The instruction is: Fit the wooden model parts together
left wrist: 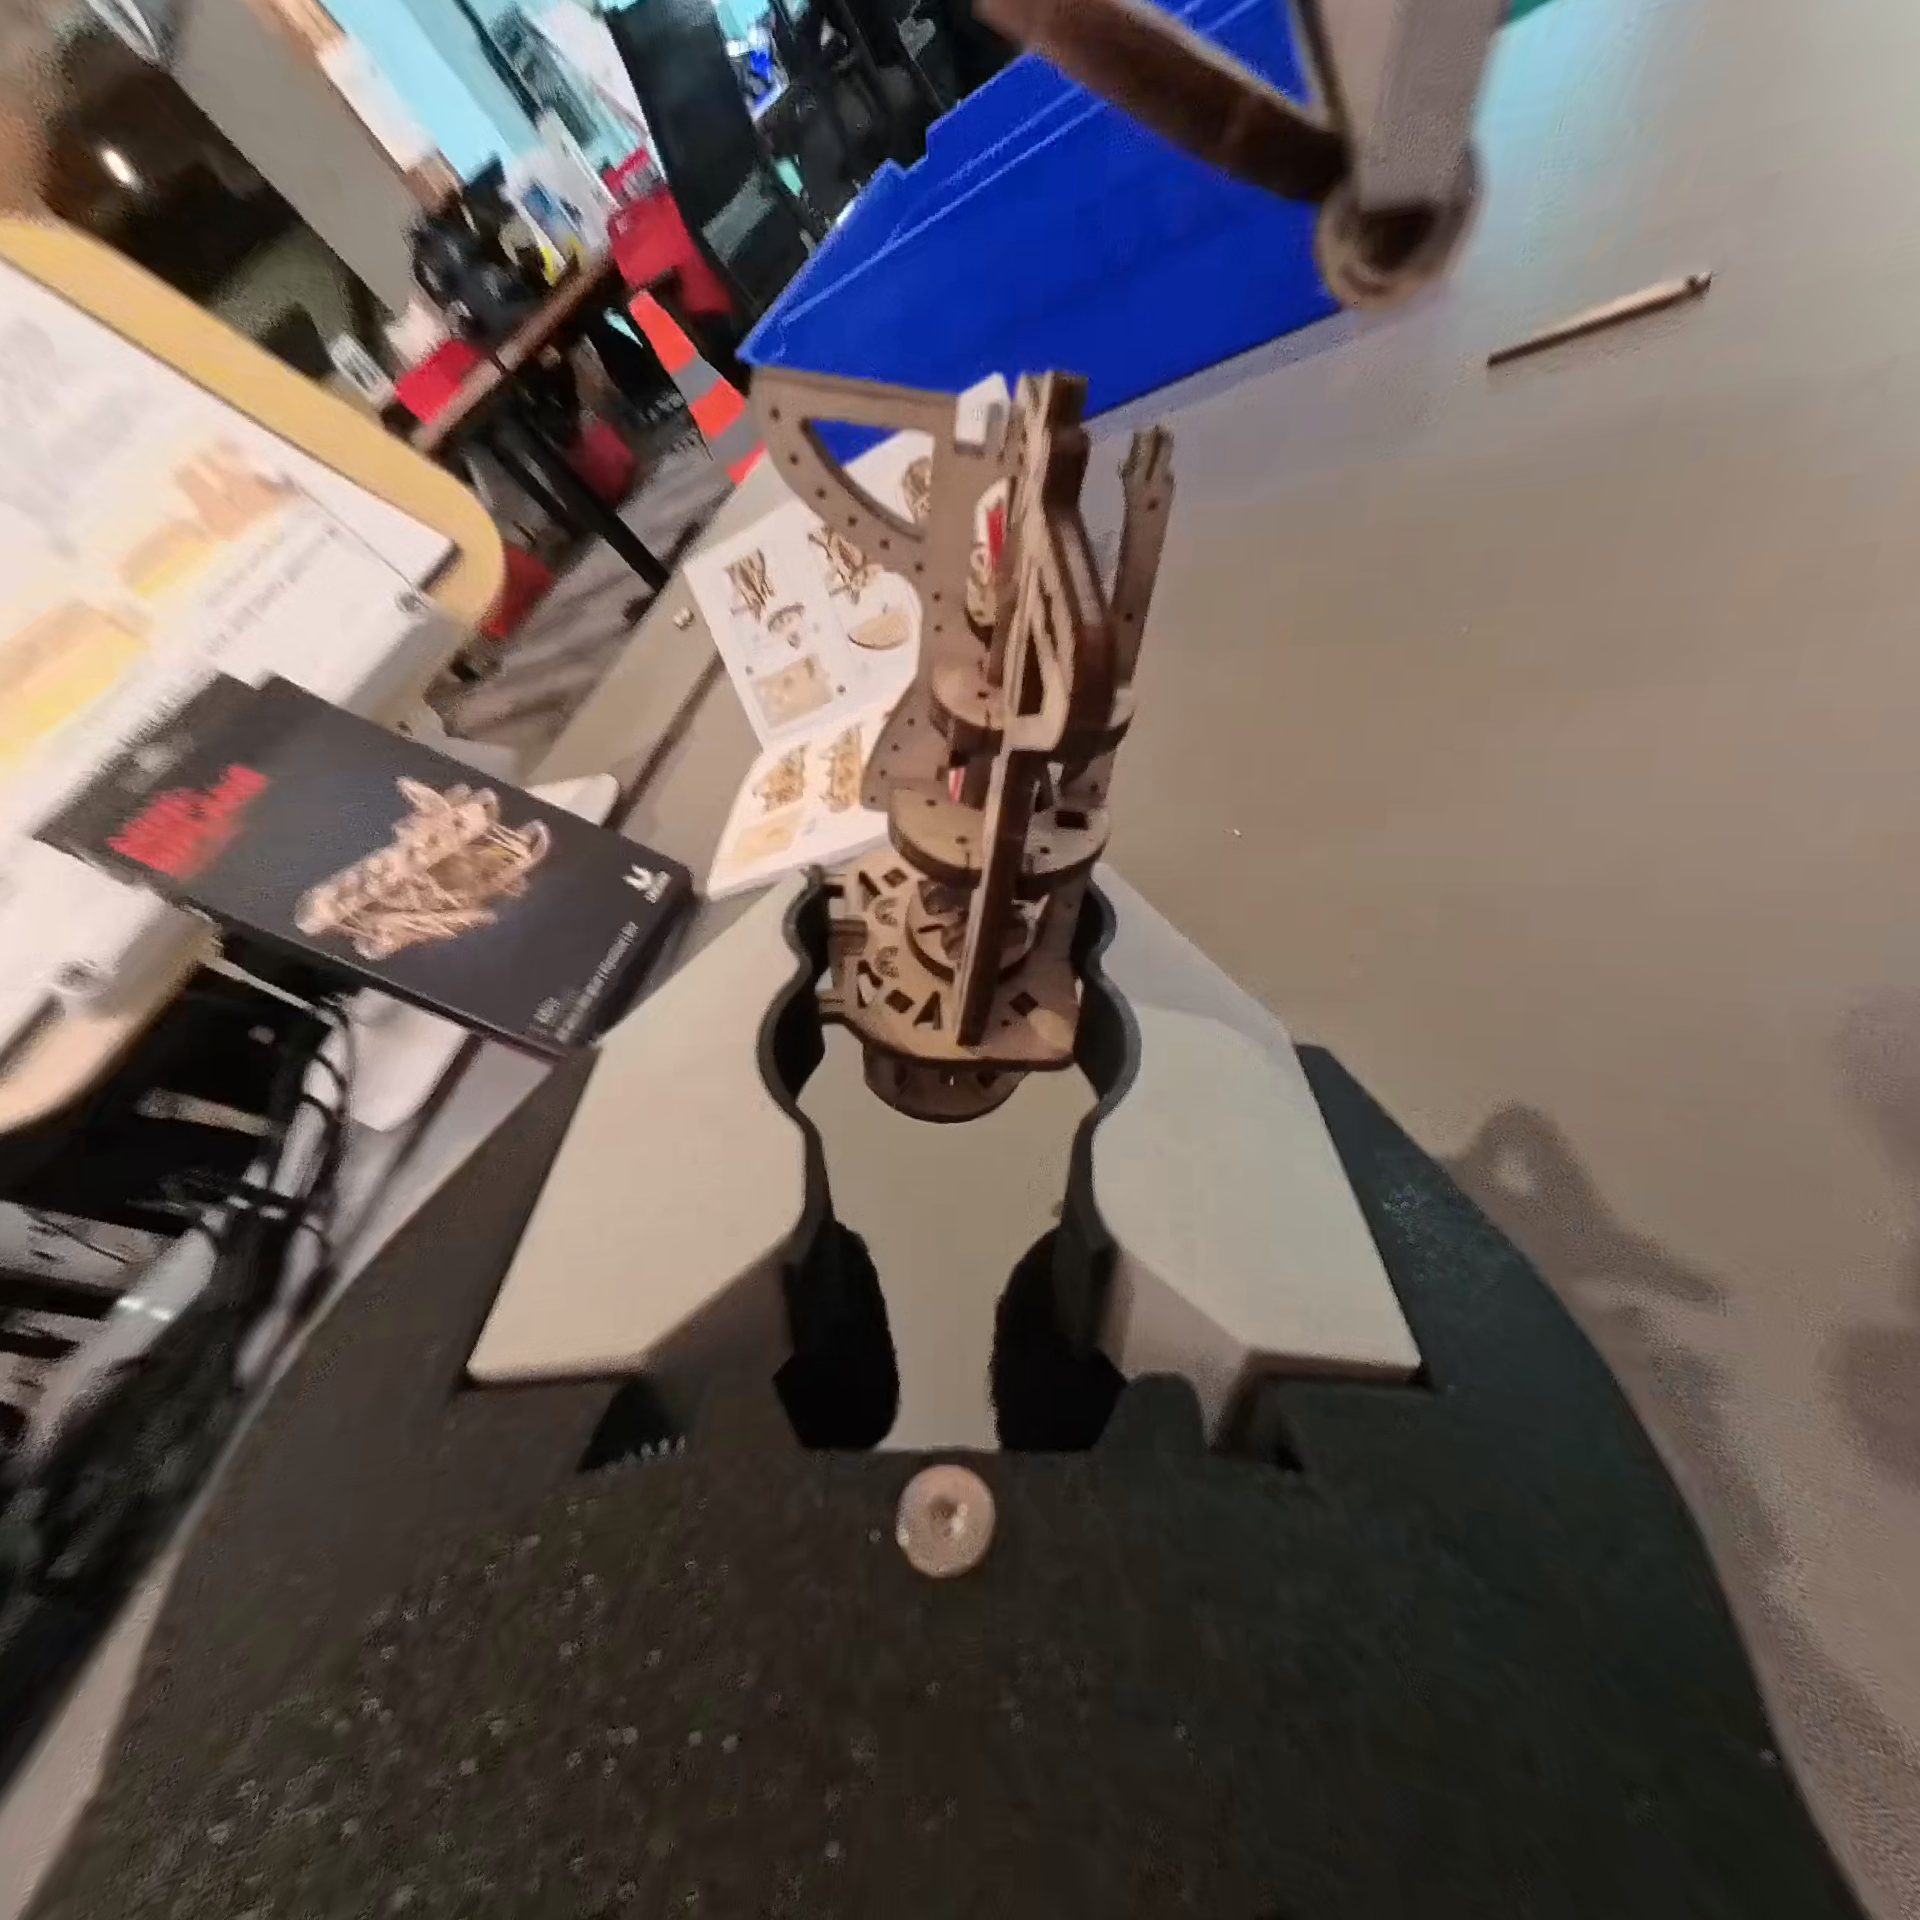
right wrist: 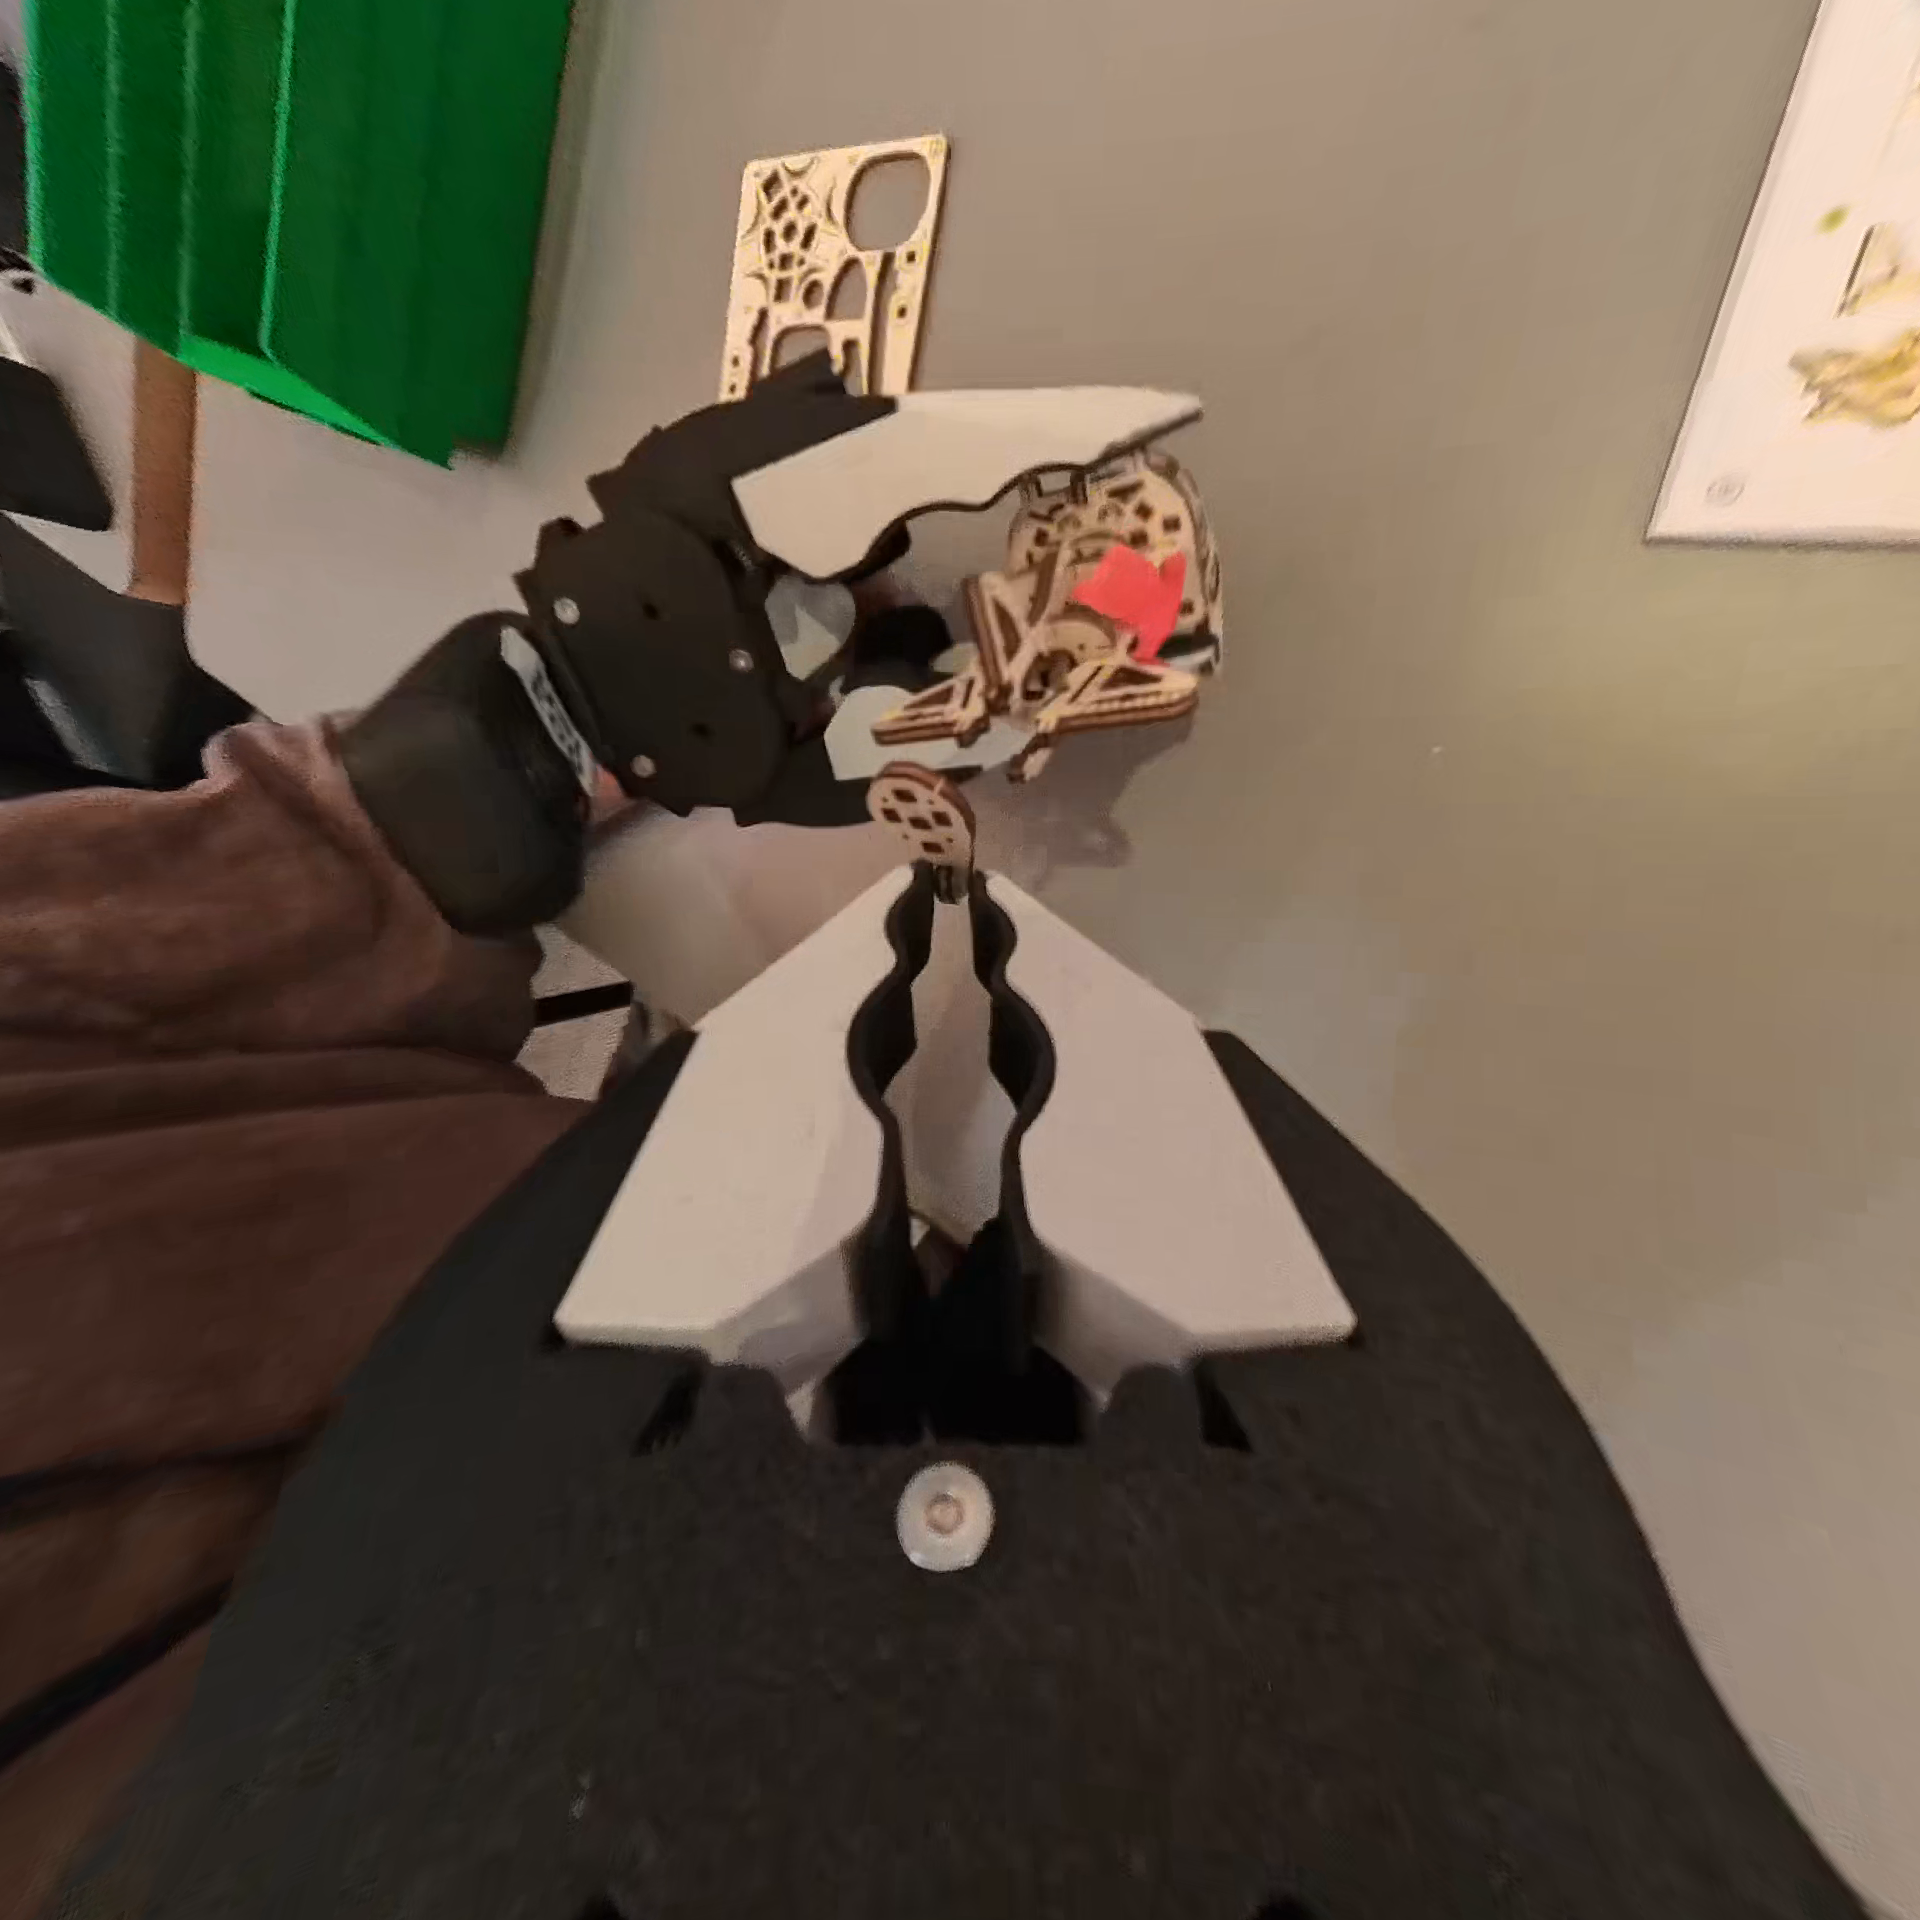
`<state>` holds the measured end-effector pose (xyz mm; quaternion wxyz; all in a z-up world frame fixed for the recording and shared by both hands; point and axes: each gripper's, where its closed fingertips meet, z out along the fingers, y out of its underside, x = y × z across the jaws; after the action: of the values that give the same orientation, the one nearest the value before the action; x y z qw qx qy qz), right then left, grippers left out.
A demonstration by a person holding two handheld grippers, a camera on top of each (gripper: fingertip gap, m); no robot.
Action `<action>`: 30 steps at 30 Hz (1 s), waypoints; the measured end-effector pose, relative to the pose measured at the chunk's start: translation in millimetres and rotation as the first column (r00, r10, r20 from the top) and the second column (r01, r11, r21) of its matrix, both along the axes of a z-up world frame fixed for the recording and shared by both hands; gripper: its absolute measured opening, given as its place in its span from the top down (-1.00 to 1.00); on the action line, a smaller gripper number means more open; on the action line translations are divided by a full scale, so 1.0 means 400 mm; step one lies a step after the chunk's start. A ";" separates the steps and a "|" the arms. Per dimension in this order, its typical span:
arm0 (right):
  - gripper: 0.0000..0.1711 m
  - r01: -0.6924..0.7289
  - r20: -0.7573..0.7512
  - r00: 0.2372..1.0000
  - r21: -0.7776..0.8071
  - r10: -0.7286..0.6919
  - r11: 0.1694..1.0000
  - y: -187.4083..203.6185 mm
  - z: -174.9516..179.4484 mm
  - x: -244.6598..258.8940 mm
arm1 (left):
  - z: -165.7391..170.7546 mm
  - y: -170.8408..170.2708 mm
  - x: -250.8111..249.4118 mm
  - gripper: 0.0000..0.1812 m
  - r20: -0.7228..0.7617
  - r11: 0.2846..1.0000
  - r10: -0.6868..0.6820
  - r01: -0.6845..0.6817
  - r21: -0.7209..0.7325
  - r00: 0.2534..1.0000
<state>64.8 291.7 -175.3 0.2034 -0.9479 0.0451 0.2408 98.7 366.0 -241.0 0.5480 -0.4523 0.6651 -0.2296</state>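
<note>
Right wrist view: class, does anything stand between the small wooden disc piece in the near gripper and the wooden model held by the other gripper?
Nothing visible does. The small disc piece, pinched by the right gripper, sits just below the wooden model in the left gripper.

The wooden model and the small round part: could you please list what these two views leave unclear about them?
- Left wrist view: the wooden model base sits between the left gripper fingers, hiding the contact.
- Right wrist view: the small round part stem is pinched in the right gripper, tip hidden.
- Where the part fits: too blurred.
</note>
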 end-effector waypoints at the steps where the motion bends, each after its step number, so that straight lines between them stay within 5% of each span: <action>1: 0.93 0.001 -0.023 1.000 -0.007 -0.001 1.000 -0.008 0.000 -0.001 | 0.007 -0.011 0.000 0.52 0.007 0.999 -0.018 0.018 0.044 1.000; 9: 0.93 -0.045 -0.077 0.996 -0.099 0.037 0.994 -0.061 -0.052 -0.018 | 0.035 -0.046 -0.006 0.52 0.049 0.973 -0.041 0.028 0.231 0.998; 30: 0.94 -0.088 0.004 0.996 -0.243 0.092 0.966 -0.106 -0.102 0.003 | 0.015 -0.077 -0.002 0.53 -0.014 0.904 -0.033 0.036 0.426 0.999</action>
<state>66.1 249.4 -216.1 0.0753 -0.9686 0.0295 0.2351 98.1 335.2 -235.0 0.6273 -0.3107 0.7088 -0.0870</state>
